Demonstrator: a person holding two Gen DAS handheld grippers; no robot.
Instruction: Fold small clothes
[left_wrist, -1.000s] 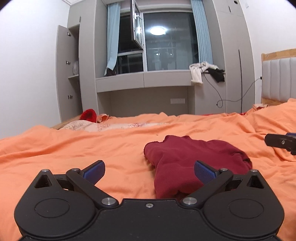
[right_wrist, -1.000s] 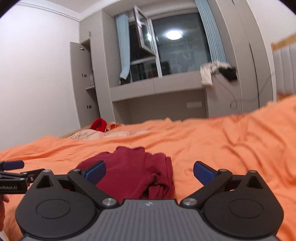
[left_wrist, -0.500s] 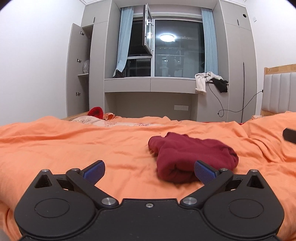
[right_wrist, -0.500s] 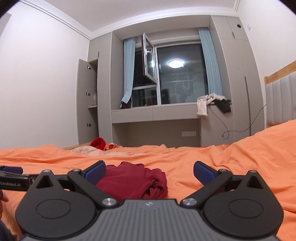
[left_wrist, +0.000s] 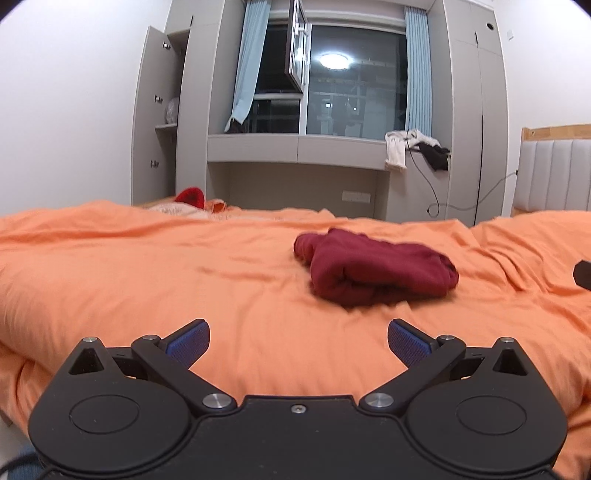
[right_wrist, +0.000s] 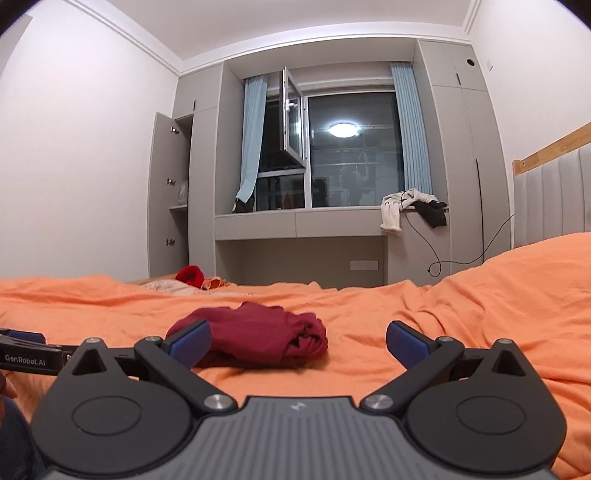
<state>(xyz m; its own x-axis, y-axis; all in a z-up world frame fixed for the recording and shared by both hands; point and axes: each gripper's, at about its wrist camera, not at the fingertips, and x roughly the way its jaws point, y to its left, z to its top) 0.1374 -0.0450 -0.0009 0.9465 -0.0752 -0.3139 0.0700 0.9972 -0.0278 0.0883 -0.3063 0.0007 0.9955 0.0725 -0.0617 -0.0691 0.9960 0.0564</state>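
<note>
- left claw (left_wrist: 298, 341): jaws spread wide, nothing between the blue pads (left_wrist: 188, 341), touching nothing; it hovers over bare orange bedcover (left_wrist: 129, 280).
- right claw (right_wrist: 298, 343): same state, spread wide and empty. Its left pad overlaps the garment's near-left edge in the right wrist view; can't tell if that is contact or just line of sight.
- left claw also shows at the far left edge of the right wrist view, side-on, "GenRobot.AI" label readable; a bit of the person's hand (right_wrist: 6, 384) sits below it.
- dark red garment (left_wrist: 373, 269): folded into a compact bundle, lying on the bedcover ahead of both claws. From the left wrist view it is right of centre, fold edge facing the camera, a smaller lump sticking out at its far-left end.
- from the right wrist view the same garment (right_wrist: 255, 338) is left of centre, with layered folds bunched at its right end.
- bedcover is wrinkled, with a raised ridge to the right of the garment toward the headboard (left_wrist: 554, 173).
- open room: flat cover on all sides of the bundle, widest to its left.
- far end of bed: a bright red item (left_wrist: 190, 196) and pale fabric, well apart from the garment.
</note>
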